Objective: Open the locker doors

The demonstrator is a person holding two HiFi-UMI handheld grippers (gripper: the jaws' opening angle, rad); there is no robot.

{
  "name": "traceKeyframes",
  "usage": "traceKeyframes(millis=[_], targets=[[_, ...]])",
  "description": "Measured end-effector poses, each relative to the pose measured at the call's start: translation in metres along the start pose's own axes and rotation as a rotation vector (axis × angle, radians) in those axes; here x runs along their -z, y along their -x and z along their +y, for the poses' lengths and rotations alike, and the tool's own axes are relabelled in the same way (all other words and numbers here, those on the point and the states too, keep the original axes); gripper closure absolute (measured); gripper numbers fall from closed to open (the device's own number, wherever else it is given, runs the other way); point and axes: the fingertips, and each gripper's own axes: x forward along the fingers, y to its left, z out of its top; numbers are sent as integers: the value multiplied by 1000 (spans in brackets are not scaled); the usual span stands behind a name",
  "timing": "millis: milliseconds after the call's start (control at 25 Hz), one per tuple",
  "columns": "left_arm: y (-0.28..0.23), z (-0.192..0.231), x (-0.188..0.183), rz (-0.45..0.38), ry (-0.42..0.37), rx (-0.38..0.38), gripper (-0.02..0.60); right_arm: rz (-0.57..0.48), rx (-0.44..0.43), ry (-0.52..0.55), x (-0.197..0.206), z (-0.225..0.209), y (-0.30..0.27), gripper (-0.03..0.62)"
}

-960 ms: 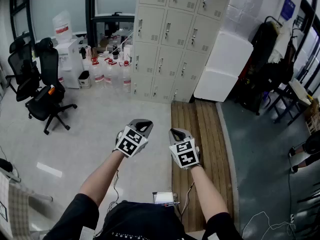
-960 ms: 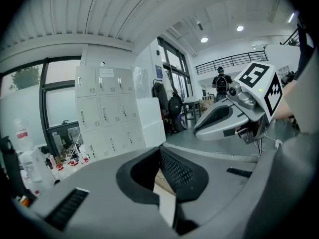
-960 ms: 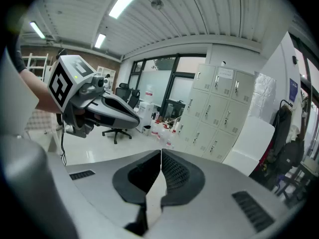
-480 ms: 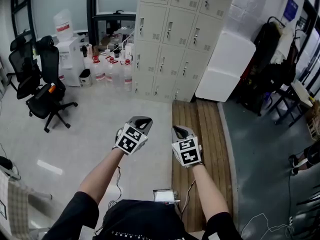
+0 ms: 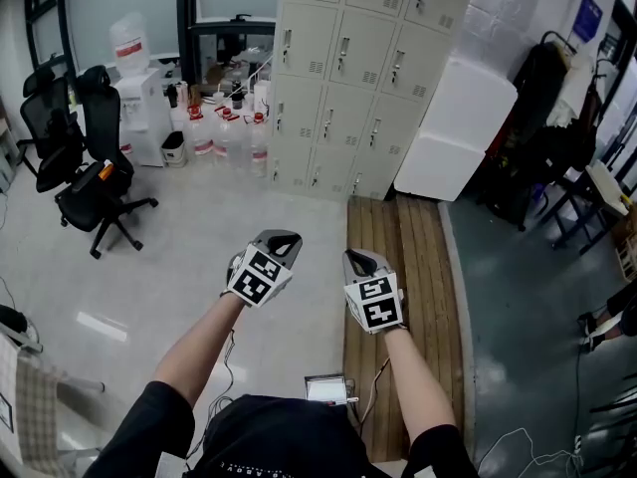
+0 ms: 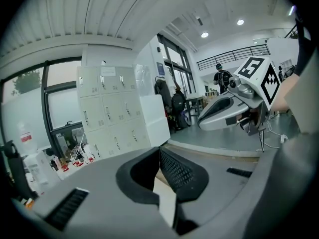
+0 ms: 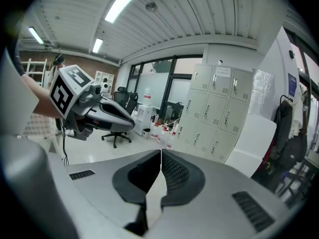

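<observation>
Lockers (image 5: 343,78) have shifted slightly right in view, top row cut off.

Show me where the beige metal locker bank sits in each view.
Head view: beige metal locker bank, top centre.
Left gripper view: locker bank left of centre, above the jaws.
Right gripper view: locker bank right of centre.
Shared landmark: large white block just right of it.

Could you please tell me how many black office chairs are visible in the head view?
2. Both stand at the far left: the nearer chair, wheeled base showing, and the second chair close behind it, further left. More may lie beyond the frame.
</observation>
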Motion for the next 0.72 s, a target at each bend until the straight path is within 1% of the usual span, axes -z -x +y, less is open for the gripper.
traceKeyframes(millis=[120, 240, 360, 520, 720], targets=[[-4, -2, 2, 3, 0, 5, 561, -11, -6, -6, -1, -3, 0, 562], [-10, -3, 2, 9, 4, 6, 561, -1, -7, -12, 4, -8, -2, 562], [-14, -7, -2, -18, 34, 12, 561, 2, -8, -12, 12, -14, -2, 562], [-27, -13, -11, -26, 26, 17, 561, 1, -12, -18, 18, -30, -2, 562], [-47, -32, -26, -85, 41, 64, 561, -3, -25, -25, 31, -54, 0, 562]])
